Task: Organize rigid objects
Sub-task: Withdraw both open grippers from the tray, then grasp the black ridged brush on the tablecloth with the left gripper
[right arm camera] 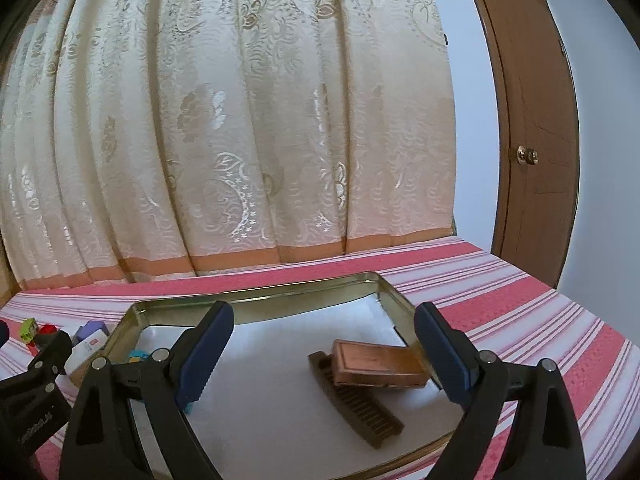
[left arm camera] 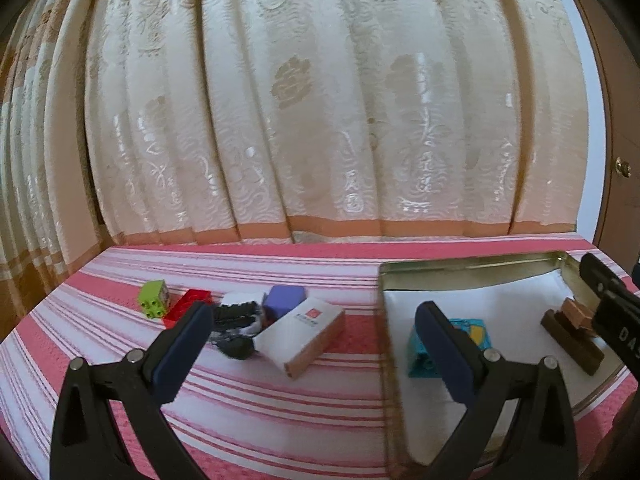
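A metal tin tray (left arm camera: 468, 267) with a white lining lies on the striped cloth; it also shows in the right wrist view (right arm camera: 256, 300). In it are a teal block (left arm camera: 416, 356), a brown comb (right arm camera: 360, 412) and a brown flat box (right arm camera: 372, 364) leaning on the comb. Left of the tray lie a white box (left arm camera: 304, 334), a purple block (left arm camera: 286, 300), a black-and-white object (left arm camera: 236, 320), a red brick (left arm camera: 188, 304) and a green block (left arm camera: 154, 298). My left gripper (left arm camera: 316, 344) is open and empty above the cloth. My right gripper (right arm camera: 324, 348) is open and empty over the tray.
A cream patterned curtain (left arm camera: 320, 120) hangs behind the striped surface (left arm camera: 280, 400). A brown door (right arm camera: 536, 120) with a brass knob (right arm camera: 527, 155) stands at the right. My right gripper also shows at the right edge of the left wrist view (left arm camera: 612, 312).
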Action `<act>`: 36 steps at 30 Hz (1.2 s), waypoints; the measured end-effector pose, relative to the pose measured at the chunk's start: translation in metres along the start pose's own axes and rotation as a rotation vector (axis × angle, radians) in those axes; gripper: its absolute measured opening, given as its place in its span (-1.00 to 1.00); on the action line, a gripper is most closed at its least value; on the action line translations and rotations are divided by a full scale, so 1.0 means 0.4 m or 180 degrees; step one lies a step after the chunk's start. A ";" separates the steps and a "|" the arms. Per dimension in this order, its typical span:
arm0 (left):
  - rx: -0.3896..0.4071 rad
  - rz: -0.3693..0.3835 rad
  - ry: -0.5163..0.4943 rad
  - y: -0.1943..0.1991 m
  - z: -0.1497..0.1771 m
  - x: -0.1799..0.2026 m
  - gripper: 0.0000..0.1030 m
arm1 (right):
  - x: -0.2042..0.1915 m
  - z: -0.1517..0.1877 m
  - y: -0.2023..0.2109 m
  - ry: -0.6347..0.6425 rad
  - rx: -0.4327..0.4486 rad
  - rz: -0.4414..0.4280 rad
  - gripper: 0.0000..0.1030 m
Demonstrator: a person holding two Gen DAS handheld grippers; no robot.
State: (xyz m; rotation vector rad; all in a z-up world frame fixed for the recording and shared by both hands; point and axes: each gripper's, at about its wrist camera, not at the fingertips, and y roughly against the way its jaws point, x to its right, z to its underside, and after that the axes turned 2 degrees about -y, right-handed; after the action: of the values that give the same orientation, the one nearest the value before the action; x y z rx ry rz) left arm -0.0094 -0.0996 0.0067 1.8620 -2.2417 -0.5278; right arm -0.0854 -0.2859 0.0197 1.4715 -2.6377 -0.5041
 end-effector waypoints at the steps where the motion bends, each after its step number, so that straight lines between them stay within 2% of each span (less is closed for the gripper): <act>1: -0.0006 -0.0008 0.0008 -0.002 0.001 -0.007 0.99 | -0.005 0.001 -0.001 -0.0003 -0.0008 -0.0015 0.81; 10: -0.0022 -0.0071 0.0006 -0.007 0.004 -0.057 0.99 | -0.063 0.013 0.014 -0.0094 -0.0077 -0.0131 0.81; 29: -0.0137 -0.0215 0.0108 -0.048 0.011 -0.223 0.99 | -0.292 0.046 0.046 0.0036 -0.0197 -0.0467 0.81; 36: -0.0346 -0.0229 0.0270 -0.090 0.016 -0.318 0.99 | -0.342 0.053 0.042 0.0014 -0.0272 -0.0534 0.81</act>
State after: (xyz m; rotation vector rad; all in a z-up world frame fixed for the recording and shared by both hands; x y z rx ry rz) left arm 0.0464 0.0202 -0.0018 1.8800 -2.0570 -0.5594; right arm -0.0305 -0.1580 0.0174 1.6730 -2.4683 -0.6180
